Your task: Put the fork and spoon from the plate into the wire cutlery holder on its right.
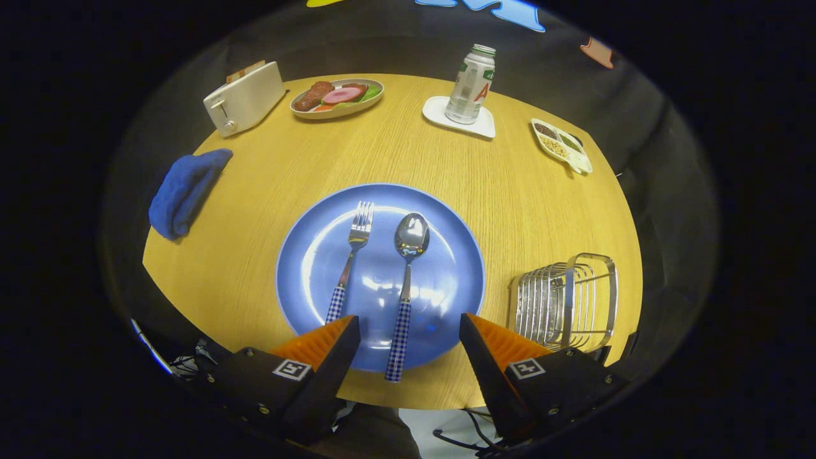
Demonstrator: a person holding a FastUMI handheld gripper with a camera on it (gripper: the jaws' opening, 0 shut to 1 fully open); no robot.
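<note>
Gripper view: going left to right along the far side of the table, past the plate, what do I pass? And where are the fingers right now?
Blue cloth → toaster → food dish → can on its white coaster → divided snack tray. The gripper is open, the spoon handle between its fingers.

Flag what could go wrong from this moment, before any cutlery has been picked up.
1. The gripper is open with the spoon handle between its fingers and the fork handle by the left finger; closing might catch or nudge both.
2. Both lie flat on the glossy blue plate, so a thin handle could slip from the pads.
3. The wire cutlery holder has open gaps; a tilted utensil could poke through or tip it.
</note>
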